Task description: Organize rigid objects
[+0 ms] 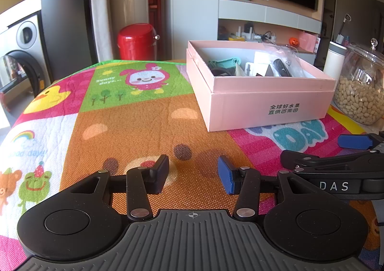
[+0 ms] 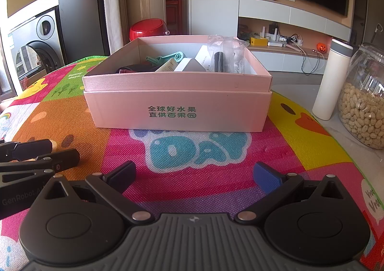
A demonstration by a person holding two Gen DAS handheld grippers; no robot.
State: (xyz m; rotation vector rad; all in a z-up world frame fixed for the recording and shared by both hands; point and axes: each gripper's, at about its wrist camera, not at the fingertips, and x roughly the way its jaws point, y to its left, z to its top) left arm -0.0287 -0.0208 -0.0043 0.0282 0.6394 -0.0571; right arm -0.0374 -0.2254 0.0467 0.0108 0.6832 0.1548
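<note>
A pink cardboard box (image 2: 177, 100) stands on the colourful mat; it also shows in the left wrist view (image 1: 264, 105). Inside lie a teal plastic tool (image 2: 168, 57), a black cylinder in clear wrap (image 2: 219, 59), a white packet (image 2: 189, 65) and a dark item (image 2: 129, 69). My right gripper (image 2: 194, 175) is open and empty, low over the mat in front of the box. My left gripper (image 1: 193, 172) is open and empty, left of the box. The right gripper (image 1: 319, 153) shows in the left wrist view, and the left gripper (image 2: 62, 152) in the right wrist view.
A glass jar of peanuts (image 2: 364, 105) and a white tumbler (image 2: 333, 78) stand right of the box, off the mat (image 2: 300, 141). A red bin (image 2: 147, 28) and a washing machine (image 2: 36, 45) stand beyond the table's far edge.
</note>
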